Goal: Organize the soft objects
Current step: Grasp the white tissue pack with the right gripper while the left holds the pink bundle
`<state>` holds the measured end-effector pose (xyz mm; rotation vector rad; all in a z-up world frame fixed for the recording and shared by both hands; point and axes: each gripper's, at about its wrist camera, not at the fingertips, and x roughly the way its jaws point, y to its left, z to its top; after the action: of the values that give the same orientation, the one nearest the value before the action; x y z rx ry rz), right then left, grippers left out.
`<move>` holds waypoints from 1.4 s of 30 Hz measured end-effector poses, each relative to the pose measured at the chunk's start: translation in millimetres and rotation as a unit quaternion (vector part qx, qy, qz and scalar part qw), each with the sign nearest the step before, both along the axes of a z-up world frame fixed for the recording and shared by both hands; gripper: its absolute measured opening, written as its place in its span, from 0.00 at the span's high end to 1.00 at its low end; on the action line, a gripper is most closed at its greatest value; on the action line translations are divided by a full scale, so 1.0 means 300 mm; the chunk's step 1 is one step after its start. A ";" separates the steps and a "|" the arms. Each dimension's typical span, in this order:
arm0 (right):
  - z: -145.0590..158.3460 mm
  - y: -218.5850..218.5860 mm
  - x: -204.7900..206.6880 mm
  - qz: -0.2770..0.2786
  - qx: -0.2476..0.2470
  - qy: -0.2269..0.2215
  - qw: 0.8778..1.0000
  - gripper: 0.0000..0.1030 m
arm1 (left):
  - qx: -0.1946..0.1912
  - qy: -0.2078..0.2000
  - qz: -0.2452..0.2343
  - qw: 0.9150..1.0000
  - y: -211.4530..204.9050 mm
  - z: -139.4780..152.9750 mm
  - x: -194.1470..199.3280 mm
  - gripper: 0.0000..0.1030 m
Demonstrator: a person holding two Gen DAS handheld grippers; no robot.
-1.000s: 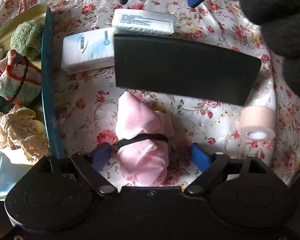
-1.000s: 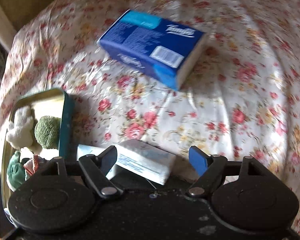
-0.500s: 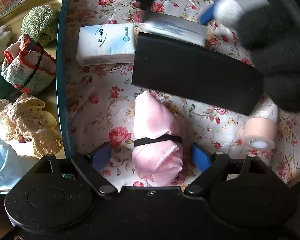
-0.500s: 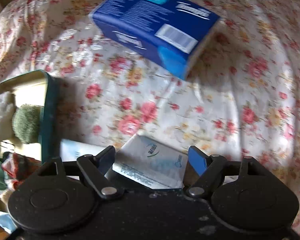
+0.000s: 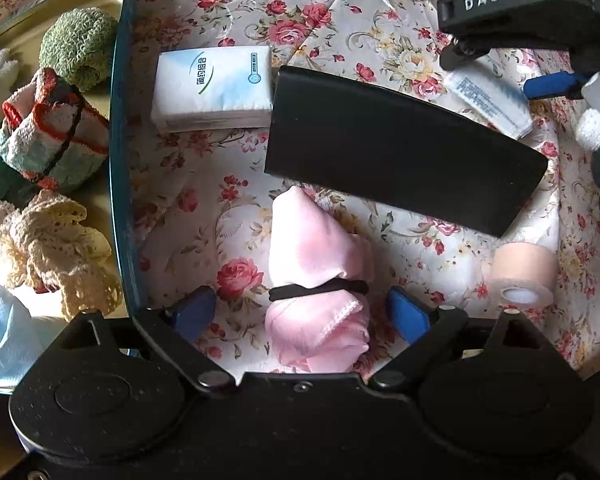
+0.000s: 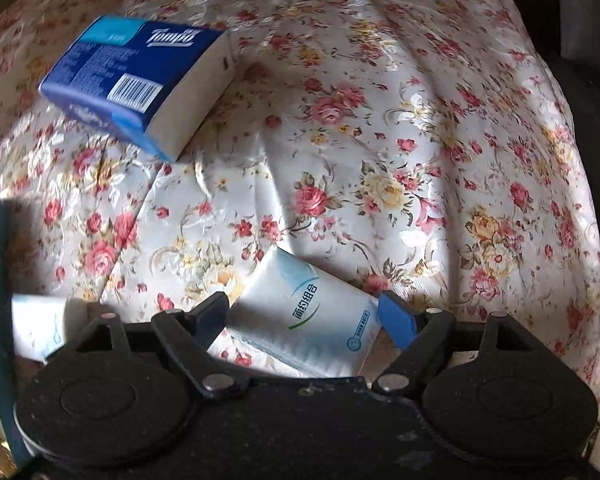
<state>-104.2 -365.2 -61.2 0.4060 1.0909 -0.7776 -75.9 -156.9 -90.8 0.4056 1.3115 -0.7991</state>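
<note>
Left gripper point(image 5: 300, 312) wide open around pink bundle point(image 5: 318, 280) — untouched, right gripper point(image 6: 304, 314) pinching tissue pack point(image 6: 306, 316), floral cloth point(image 6: 380, 160) beneath.

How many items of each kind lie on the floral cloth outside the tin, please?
Tissue packs: 3
Pink cloth bundle: 1
Black case: 1
Tape roll: 1
Total: 6

left wrist view: aimed steeply down, close over the floral cloth point(image 5: 340, 32).
right wrist view: angled forward, low.
shared: the white tissue pack point(image 5: 212, 88) point(image 6: 36, 330).
</note>
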 end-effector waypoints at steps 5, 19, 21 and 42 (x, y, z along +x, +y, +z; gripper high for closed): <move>-0.002 -0.005 0.005 -0.002 0.000 -0.004 1.000 0.20 | 0.004 -0.002 -0.001 1.000 -0.021 -0.015 0.013 0.05; -0.027 -0.026 0.013 -0.006 0.009 -0.008 1.000 0.14 | 0.049 -0.039 -0.019 0.998 -0.122 -0.048 0.005 0.05; -0.025 -0.025 0.012 -0.006 0.009 -0.010 1.000 0.15 | 0.045 -0.035 -0.015 0.998 -0.118 -0.040 0.008 0.06; 0.120 -0.049 -0.209 -0.081 -0.026 -0.096 0.992 0.26 | -0.023 0.013 -0.021 0.999 -0.010 0.111 0.019 0.57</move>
<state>-166.9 -379.9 -25.1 0.5194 0.8632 -0.8888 -70.4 -159.8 -57.4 0.3885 1.3106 -0.8714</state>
